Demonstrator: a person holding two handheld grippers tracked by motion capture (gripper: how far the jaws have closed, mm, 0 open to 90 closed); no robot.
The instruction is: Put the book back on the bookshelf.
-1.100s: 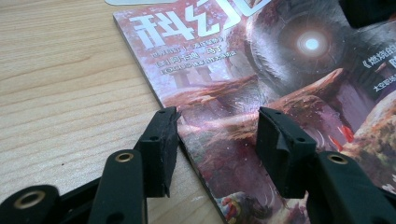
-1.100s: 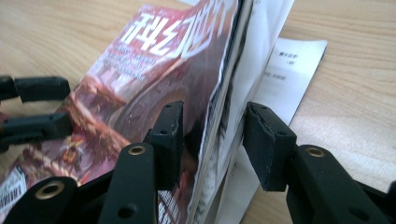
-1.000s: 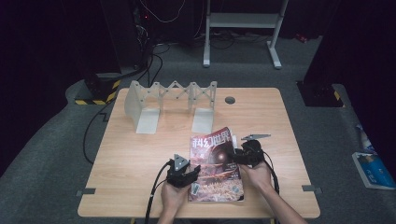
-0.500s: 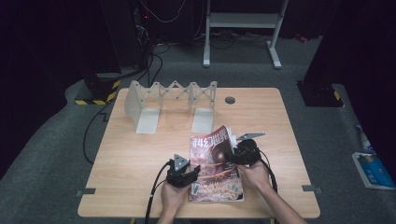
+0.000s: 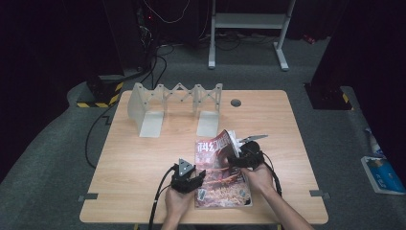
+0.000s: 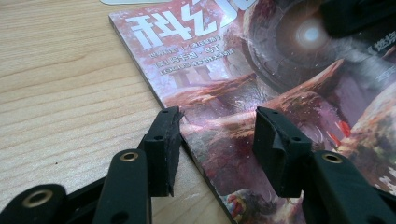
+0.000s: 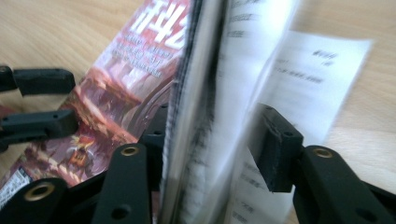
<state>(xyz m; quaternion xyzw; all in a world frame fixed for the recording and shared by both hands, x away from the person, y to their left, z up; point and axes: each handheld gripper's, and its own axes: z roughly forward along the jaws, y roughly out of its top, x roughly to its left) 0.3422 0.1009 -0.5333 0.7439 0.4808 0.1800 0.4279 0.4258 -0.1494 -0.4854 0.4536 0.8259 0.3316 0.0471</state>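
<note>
Change: your right tool (image 5: pixel 238 154) has lifted the magazine (image 5: pixel 218 179) cover edge higher; its jaws have just been easing, pages between, not clamped.
Left tool (image 5: pixel 197 178): jaws apart, straddling the magazine's spine edge on the bench (image 5: pixel 143 167).
Meaning: opening looks underway.

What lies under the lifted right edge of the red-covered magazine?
Under the raised right edge of the red-covered magazine, white printed inner pages fan out above the light wooden table. The right tool straddles that edge. The table beneath the flat part is covered.
</note>
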